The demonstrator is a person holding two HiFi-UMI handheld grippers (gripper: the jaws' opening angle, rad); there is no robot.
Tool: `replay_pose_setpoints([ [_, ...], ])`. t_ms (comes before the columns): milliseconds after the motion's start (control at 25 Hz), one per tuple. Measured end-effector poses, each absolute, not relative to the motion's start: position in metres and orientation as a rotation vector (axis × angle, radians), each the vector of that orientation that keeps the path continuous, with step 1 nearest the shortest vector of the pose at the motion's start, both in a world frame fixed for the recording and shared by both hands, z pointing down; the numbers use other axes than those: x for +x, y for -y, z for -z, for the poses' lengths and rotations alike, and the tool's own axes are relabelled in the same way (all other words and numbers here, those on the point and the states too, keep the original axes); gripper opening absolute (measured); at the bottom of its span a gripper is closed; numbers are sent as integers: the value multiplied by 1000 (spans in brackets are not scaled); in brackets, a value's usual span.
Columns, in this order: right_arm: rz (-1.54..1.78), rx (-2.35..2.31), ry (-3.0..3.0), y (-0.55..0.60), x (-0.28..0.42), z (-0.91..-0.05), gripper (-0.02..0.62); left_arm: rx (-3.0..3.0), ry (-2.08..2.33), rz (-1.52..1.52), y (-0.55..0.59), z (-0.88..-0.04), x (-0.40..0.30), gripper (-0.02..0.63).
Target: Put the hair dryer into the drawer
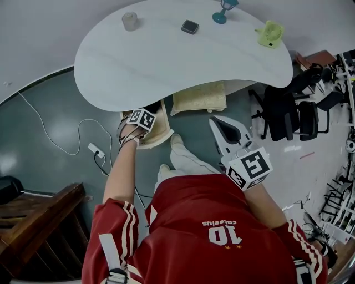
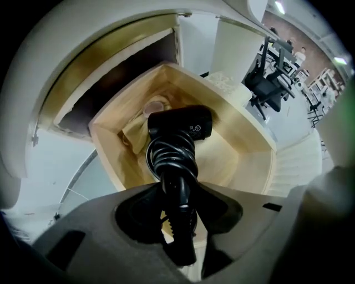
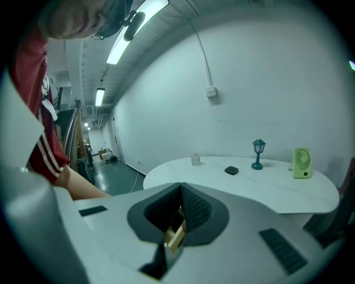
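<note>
Looking straight down my left gripper (image 2: 177, 224), I see its jaws wide and slack around the hair dryer (image 2: 180, 126), whose long axis runs up to frame centre, head inside the open drawer (image 2: 236, 152). My right gripper (image 3: 177, 213) sits closed, empty, farther off.

Inventory, off-task items:
- White kidney-shaped tabletop (image 1: 166, 64), carrying a small grey cup (image 1: 129, 21), a dark square puck (image 1: 189, 26), a teal lantern-shaped lamp (image 1: 221, 14) and a pale green desk fan (image 1: 269, 34).
- Black office chairs (image 1: 291, 113), right of the table.
- White power strip with cable (image 1: 96, 150), on the grey floor.
- Dark wooden steps (image 1: 39, 213), lower left.
</note>
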State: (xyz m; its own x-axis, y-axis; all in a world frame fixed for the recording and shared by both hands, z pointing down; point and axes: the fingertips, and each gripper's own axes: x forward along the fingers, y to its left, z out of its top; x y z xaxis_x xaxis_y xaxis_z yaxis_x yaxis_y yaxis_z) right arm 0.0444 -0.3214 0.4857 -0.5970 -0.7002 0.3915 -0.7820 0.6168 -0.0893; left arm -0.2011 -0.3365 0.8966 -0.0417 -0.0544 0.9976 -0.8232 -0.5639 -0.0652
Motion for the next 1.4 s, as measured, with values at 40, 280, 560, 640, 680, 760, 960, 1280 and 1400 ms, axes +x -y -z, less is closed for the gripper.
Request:
replay_pose_setpoints([
  [40,-364,1202,2519,321,46,-487,6,1640,945,-1665,338,-899,-201,172],
  [280,-350,1202,2501,318,45,-490,6,1647,922,-1666,336,-908,-198,186],
  [560,-334,1192,2518,315,39,-483,6,1734,827,-1716,325,-894,-193,229],
  [640,-332,1186,2525,313,35,-482,6,1752,821,-1719,322,-889,-194,211],
  [680,-332,1183,2529,312,33,-481,6,1759,815,-1714,319,-888,-194,195],
  [760,-329,1177,2535,311,29,-479,6,1767,800,-1698,312,-890,-193,163],
  [960,-331,1178,2541,307,26,-478,6,1798,803,-1688,296,-893,-191,170],
  [1280,-338,1171,2533,307,25,-480,6,1789,793,-1732,294,-902,-190,147],
  [1400,-352,1174,2517,306,27,-484,6,1771,759,-1734,293,-906,-188,147],
])
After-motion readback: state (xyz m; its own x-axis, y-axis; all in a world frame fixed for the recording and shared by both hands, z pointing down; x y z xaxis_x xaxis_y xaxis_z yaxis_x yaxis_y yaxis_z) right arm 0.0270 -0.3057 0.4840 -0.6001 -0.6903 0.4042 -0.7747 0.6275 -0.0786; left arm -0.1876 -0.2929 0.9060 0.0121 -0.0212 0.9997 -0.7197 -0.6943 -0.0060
